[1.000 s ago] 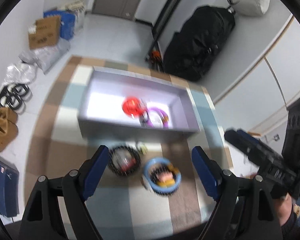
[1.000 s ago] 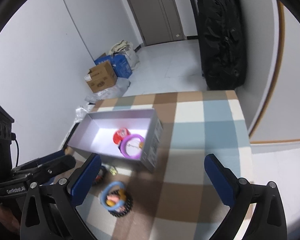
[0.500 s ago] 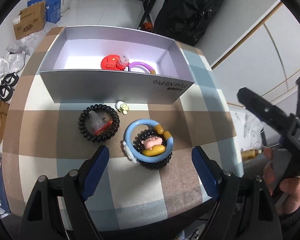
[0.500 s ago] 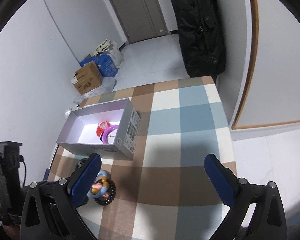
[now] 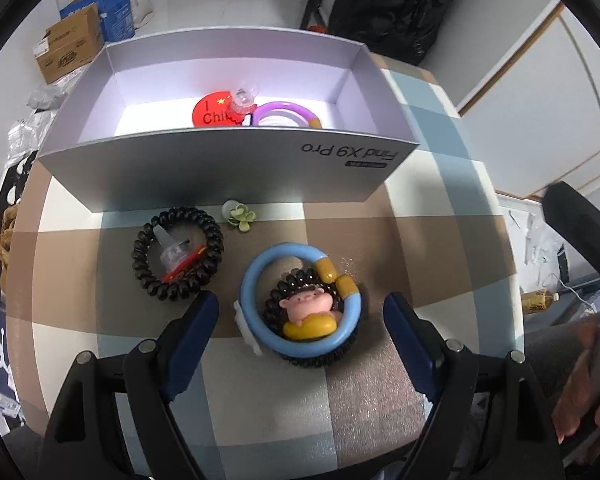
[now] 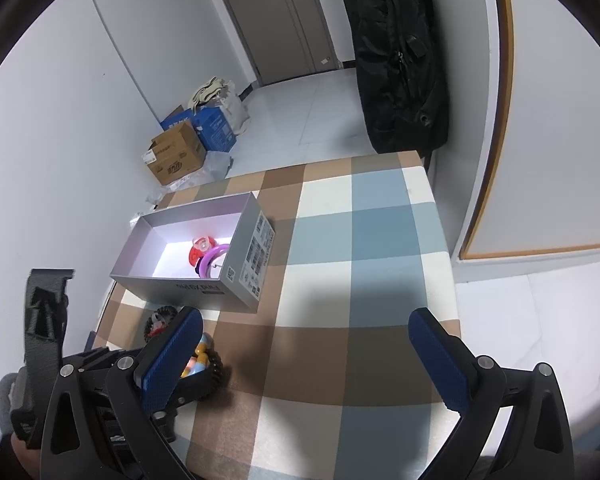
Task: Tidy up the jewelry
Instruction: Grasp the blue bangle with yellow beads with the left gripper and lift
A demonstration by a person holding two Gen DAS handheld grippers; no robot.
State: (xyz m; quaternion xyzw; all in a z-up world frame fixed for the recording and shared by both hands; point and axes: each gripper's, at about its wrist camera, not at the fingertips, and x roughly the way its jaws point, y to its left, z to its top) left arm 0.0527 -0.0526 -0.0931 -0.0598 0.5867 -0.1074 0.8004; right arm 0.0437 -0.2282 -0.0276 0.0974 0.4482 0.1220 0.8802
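An open grey box (image 5: 228, 172) on the checkered table holds a red badge (image 5: 211, 114) and a purple bracelet (image 5: 286, 114). In front of it lie a black spiral hair tie (image 5: 178, 258) around a clear and red clip, a small green flower clip (image 5: 242, 216), and a blue ring (image 5: 300, 300) on another black spiral tie with a pink pig charm. My left gripper (image 5: 300, 322) is open, its fingers on either side of the blue ring. My right gripper (image 6: 304, 354) is open and empty over the table, right of the box (image 6: 204, 256).
A black bag (image 6: 396, 60) stands against the far wall by the table's back edge. Cardboard and blue boxes (image 6: 188, 144) sit on the floor beyond the table. The table's right edge (image 6: 446, 240) runs near a wall panel.
My left gripper has come down and forward toward the blue ring, which now sits between its fingers. My right gripper has pulled back and to the right, away from the box.
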